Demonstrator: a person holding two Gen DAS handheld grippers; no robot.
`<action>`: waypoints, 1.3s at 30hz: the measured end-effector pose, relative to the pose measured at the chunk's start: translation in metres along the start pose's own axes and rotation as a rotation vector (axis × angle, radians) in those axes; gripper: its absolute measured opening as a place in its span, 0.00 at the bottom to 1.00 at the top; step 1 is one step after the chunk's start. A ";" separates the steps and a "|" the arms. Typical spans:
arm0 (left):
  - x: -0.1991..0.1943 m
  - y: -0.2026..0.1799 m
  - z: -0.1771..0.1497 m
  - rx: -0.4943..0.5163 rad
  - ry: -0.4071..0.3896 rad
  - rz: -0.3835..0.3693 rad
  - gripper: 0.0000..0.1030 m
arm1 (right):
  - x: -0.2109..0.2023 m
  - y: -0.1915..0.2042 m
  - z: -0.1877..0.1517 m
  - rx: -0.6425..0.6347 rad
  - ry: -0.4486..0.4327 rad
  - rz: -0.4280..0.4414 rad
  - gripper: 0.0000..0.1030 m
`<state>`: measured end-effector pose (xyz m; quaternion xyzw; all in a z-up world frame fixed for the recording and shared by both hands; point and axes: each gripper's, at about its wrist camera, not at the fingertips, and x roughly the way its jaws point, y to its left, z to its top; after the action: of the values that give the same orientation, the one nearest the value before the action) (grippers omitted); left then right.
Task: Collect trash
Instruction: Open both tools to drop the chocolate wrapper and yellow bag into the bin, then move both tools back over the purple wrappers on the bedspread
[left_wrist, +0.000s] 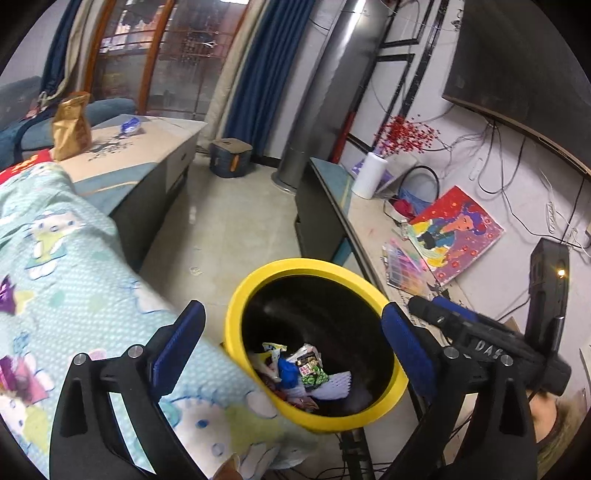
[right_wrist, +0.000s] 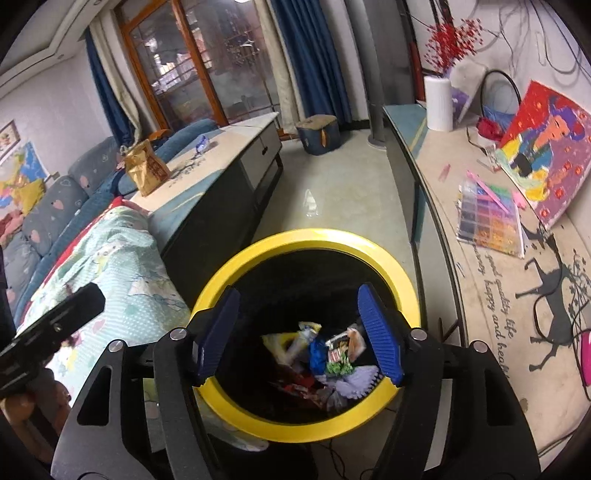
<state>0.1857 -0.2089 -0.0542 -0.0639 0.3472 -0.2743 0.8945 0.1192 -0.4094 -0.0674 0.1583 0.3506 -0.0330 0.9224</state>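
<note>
A yellow-rimmed trash bin (left_wrist: 236, 306) with a black inside stands on the floor between a sofa and a long counter. Several crumpled wrappers (left_wrist: 303, 373) lie at its bottom. My left gripper (left_wrist: 291, 347) is open and empty, held above the bin's mouth. My right gripper (right_wrist: 299, 332) is also open and empty, straight over the bin (right_wrist: 306, 236), with the wrappers (right_wrist: 332, 358) between its fingers in view. A gold snack bag (right_wrist: 146, 170) and a small blue wrapper (right_wrist: 202, 143) sit on the low table.
A patterned blanket (left_wrist: 55, 266) covers the sofa on the left. The low table (right_wrist: 236, 140) stands behind it. The counter (right_wrist: 480, 280) on the right holds a painting (right_wrist: 546, 155), a bead box (right_wrist: 487, 221) and a white roll (right_wrist: 437, 103). A grey box (left_wrist: 231, 157) sits on the floor.
</note>
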 end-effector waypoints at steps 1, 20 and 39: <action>-0.003 0.002 -0.001 -0.007 -0.004 0.008 0.91 | -0.003 0.005 0.001 -0.013 -0.008 0.009 0.58; -0.091 0.060 -0.015 -0.094 -0.138 0.208 0.91 | -0.026 0.081 0.002 -0.143 -0.055 0.177 0.62; -0.141 0.138 -0.040 -0.237 -0.148 0.391 0.91 | -0.021 0.158 -0.020 -0.263 0.005 0.327 0.62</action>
<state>0.1356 -0.0147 -0.0434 -0.1201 0.3162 -0.0477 0.9398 0.1176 -0.2541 -0.0252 0.0912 0.3237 0.1637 0.9274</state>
